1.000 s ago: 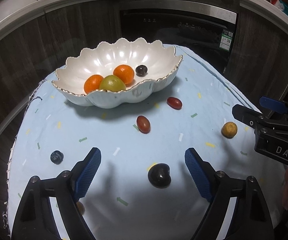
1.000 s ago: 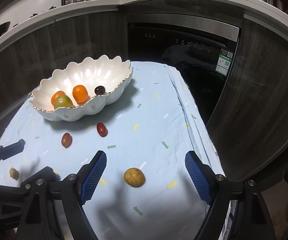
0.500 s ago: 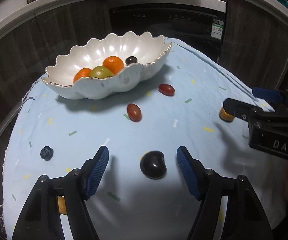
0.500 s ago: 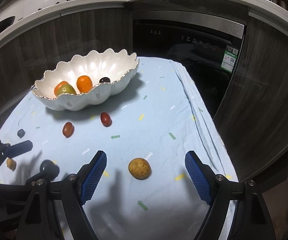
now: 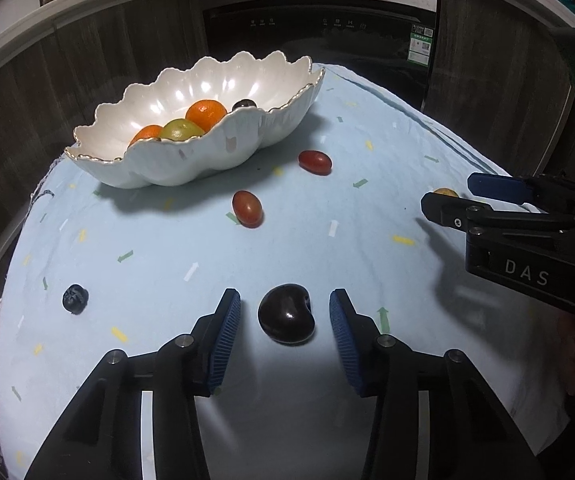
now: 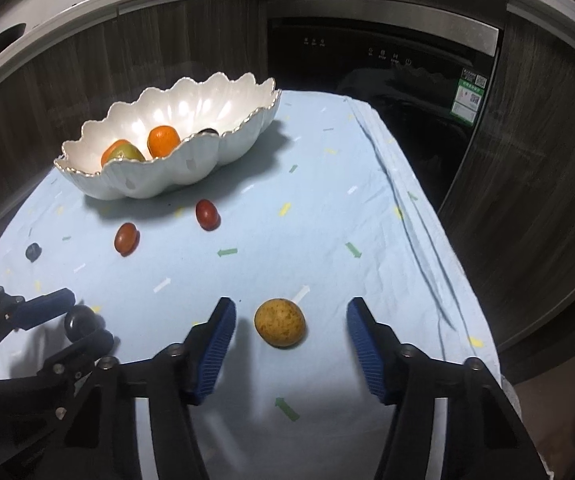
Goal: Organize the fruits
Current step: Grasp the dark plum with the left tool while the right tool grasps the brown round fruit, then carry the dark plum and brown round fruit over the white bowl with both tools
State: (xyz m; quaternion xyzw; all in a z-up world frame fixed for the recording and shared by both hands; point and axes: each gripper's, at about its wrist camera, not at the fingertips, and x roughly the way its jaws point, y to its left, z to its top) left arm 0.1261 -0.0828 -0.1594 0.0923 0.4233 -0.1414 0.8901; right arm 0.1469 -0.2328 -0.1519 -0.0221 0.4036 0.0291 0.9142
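dark fruit point(image 5: 245, 103) mostly behind bowl rim point(image 5: 243, 111) | yellow fruit point(image 5: 445, 192) half-hidden by right gripper point(image 5: 451, 197)

You are looking at a glossy, pearly ceramic bowl point(image 5: 215, 148) with a gilt rim, sitting on matt, slightly creased light-blue cloth point(image 5: 287, 248). The dark plum point(image 5: 286, 314) is shining smooth; the yellow fruit point(image 6: 280, 322) is looking dull and speckled. Your gripper pads point(image 5: 227, 336) are showing ribbed blue rubber on matt black plastic.
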